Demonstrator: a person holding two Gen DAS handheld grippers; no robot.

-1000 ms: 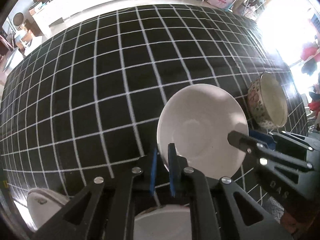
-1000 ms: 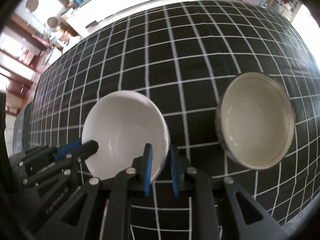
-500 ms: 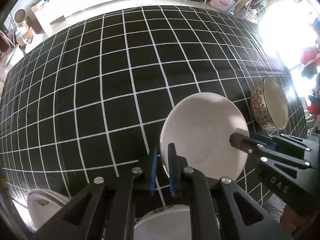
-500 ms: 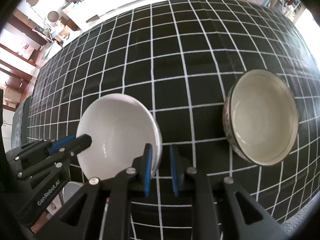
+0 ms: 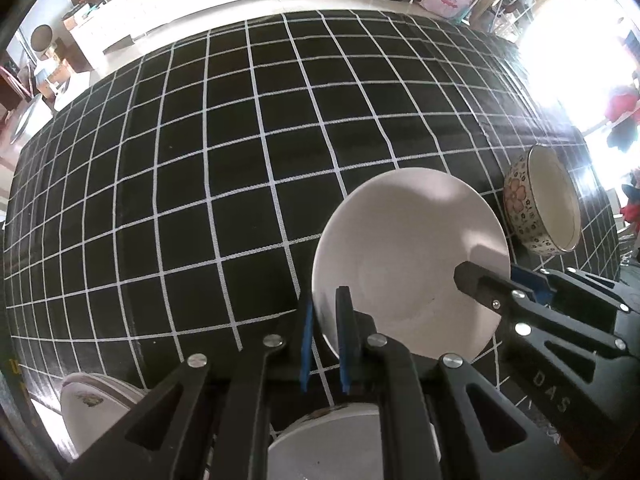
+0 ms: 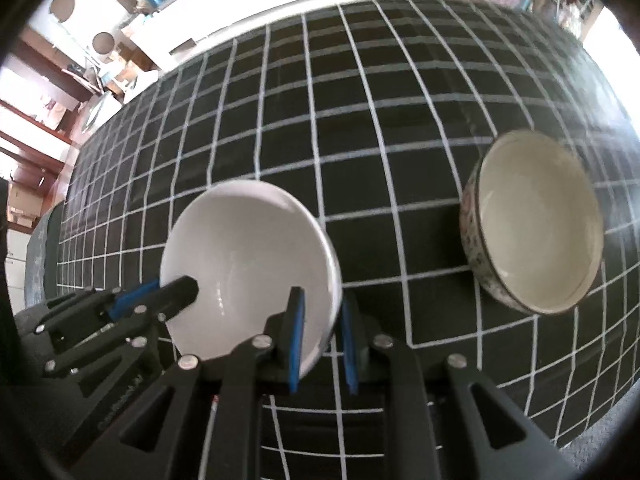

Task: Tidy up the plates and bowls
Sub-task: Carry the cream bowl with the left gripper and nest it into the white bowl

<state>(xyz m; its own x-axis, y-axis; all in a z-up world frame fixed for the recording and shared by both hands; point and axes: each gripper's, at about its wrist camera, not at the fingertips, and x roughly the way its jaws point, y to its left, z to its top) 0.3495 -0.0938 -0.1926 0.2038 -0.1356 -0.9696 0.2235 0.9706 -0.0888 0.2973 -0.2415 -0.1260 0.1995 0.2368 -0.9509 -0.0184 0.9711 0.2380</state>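
A plain white bowl (image 5: 408, 256) is held above the black checked tablecloth. My left gripper (image 5: 325, 320) is shut on its near-left rim. My right gripper (image 6: 319, 312) is shut on the opposite rim of the same white bowl (image 6: 248, 264). Each gripper shows in the other's view, the right gripper (image 5: 496, 284) at right and the left gripper (image 6: 160, 296) at left. A floral bowl (image 5: 540, 204) with a cream inside stands on the cloth to the right, and it also shows in the right wrist view (image 6: 536, 220).
The black tablecloth (image 5: 220, 160) with a white grid spreads far ahead. Below my left gripper lie a white dish (image 5: 336, 444) and a patterned plate (image 5: 92, 408) at the near edge. White cabinets and clutter stand beyond the table.
Both grippers have lifted the white bowl and tilted it; the floral bowl now sits farther right and lower relative to it. Both grips have stayed the same.
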